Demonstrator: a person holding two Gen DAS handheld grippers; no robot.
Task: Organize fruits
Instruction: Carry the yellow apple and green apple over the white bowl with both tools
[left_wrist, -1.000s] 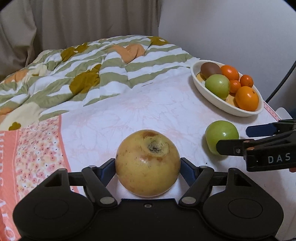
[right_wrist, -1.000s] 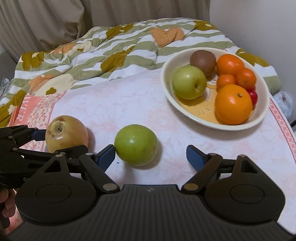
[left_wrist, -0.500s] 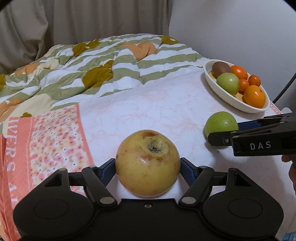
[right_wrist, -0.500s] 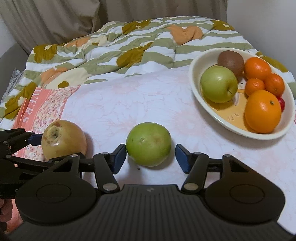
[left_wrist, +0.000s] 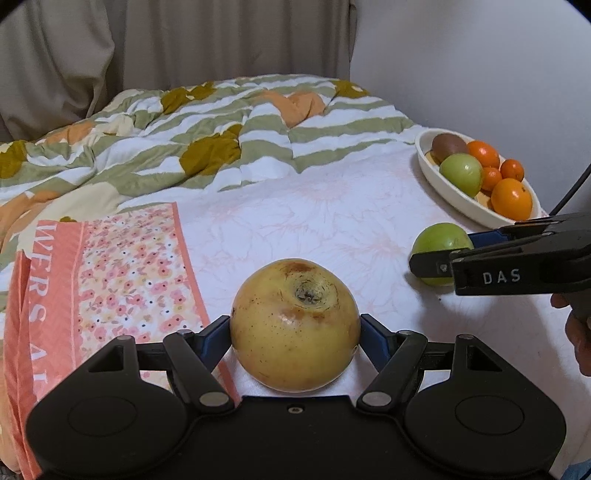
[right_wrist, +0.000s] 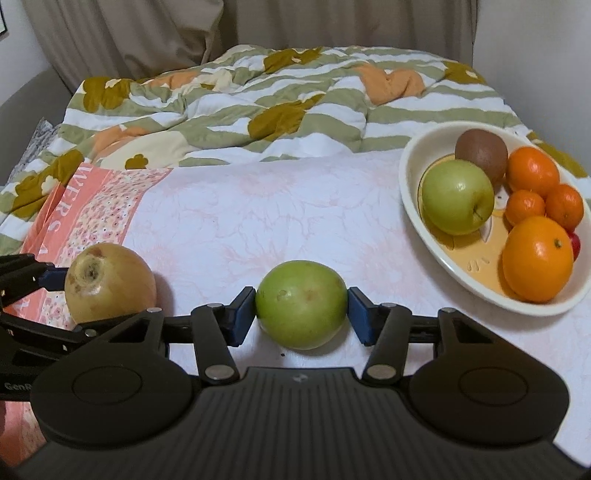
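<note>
Soft, even indoor light here, slightly dim and warm; short shadows sit under the fruit on the bedsheet (right_wrist: 229, 221); no glare; fisheye bending curves both views' edges, corners go black; focus holds sharp.

In the left wrist view the right hand-held gripper (left_wrist: 443, 254) covers the near side of the small green fruit (left_wrist: 441, 238), and the person's hand (left_wrist: 578, 332) is cut off by the right edge. In the right wrist view a small red fruit (right_wrist: 574, 246) peeks from behind the big orange (right_wrist: 537, 258), too hidden to identify, and the lettering on the pink cloth (right_wrist: 88, 206) is partly folded under
</note>
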